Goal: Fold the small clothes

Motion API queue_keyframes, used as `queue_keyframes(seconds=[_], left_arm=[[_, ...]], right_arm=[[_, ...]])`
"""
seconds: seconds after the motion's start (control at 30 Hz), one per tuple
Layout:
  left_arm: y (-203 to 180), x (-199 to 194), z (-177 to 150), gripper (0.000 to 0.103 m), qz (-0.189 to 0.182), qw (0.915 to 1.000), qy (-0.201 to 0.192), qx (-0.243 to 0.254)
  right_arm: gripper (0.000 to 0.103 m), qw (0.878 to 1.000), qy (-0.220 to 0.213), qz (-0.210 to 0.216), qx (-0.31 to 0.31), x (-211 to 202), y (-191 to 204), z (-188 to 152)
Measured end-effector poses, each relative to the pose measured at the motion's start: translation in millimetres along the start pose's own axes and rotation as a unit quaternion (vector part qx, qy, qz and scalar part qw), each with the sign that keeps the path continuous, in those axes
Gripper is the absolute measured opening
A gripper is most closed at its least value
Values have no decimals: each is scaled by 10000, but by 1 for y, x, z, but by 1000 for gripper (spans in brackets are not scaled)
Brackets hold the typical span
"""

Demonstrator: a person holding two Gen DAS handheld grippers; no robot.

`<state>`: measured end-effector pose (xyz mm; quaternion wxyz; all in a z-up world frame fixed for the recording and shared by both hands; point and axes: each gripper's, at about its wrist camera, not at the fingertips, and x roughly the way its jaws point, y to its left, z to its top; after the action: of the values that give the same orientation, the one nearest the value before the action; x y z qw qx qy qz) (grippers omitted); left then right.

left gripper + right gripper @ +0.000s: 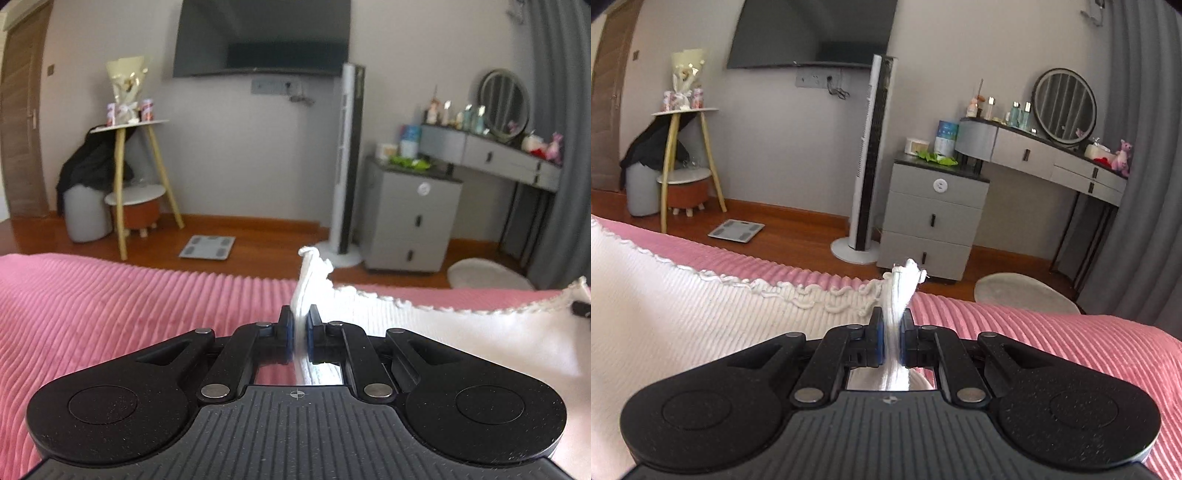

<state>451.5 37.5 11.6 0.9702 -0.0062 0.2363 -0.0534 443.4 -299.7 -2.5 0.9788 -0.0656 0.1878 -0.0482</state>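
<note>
A small white ribbed garment [424, 332] with a scalloped trim is held up over a pink ribbed bedspread [110, 314]. My left gripper [300, 314] is shut on one corner of it, and the fabric pokes up between the blue pads. From there the cloth stretches off to the right. In the right wrist view the same white garment [683, 314] spreads to the left, and my right gripper [891, 314] is shut on its other corner, a pinched tuft standing up past the fingertips. The cloth hangs taut between the two grippers.
Beyond the pink bedspread [1071, 343] lies a wooden floor with a bathroom scale [207, 247], a tower fan [347, 162], a grey drawer cabinet [931, 218], a dressing table with a round mirror [1063, 110], a small round rug [1023, 295] and a side table [129, 125].
</note>
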Motion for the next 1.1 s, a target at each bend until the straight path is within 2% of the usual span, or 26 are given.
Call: queue_keyframes(seconds=[0.1, 0.13, 0.2, 0.23, 0.3, 0.33, 0.4, 0.53, 0.6, 0.67, 0.73, 0.77, 0.8, 0.97, 1.03, 1.1], left_arm=[[-5, 23, -13, 11, 332, 9990, 300, 48], [-8, 30, -18, 12, 451, 9978, 487, 81], [-9, 31, -24, 11, 496, 9955, 802, 18], [-6, 21, -25, 11, 280, 9959, 835, -184], [5, -10, -27, 21, -214, 9944, 777, -688], [10, -24, -31, 28, -469, 9917, 841, -857], [17, -48, -44, 35, -865, 9849, 1042, -1082], [24, -71, -73, 35, -1170, 9717, 1515, -1386], [23, -75, -81, 35, -1144, 9688, 1579, -1529], [26, -73, -80, 32, -1159, 9656, 1605, -1686], [29, -75, -78, 12, -1060, 9590, 1679, -2021], [30, -72, -75, 7, -1049, 9566, 1671, -2144], [30, -76, -76, 7, -1007, 9558, 1657, -2208], [31, -90, -58, 5, -666, 9681, 1314, -2028], [33, -93, -57, 5, -532, 9695, 1216, -2058], [32, -96, -58, 2, -204, 9764, 1101, -1848]], right_arm=[[9, 9998, 155, -131, -38, 16, 5, -8], [14, 9995, 294, -118, -56, 20, 6, -11], [16, 9990, 418, -67, 108, 16, 2, -12], [19, 9991, 308, -9, 279, 3, -4, -12], [29, 9978, 32, 129, 652, -32, -18, -19], [36, 9964, -39, 218, 820, -53, -25, -26], [40, 9929, -9, 368, 1134, -94, -38, -48], [42, 9850, 341, 529, 1606, -159, -45, -105], [42, 9821, 520, 416, 1761, -177, -43, -126], [42, 9719, 722, 526, 2179, -182, -44, -138], [42, 9658, 914, 549, 2365, -179, -46, -137], [42, 9646, 912, 536, 2416, -179, -46, -135], [42, 9625, 891, 530, 2508, -180, -48, -133], [42, 9393, 911, 631, 3248, -173, -55, -140], [42, 9350, 933, 641, 3360, -170, -54, -153], [43, 9353, 851, 697, 3363, -166, -52, -161]])
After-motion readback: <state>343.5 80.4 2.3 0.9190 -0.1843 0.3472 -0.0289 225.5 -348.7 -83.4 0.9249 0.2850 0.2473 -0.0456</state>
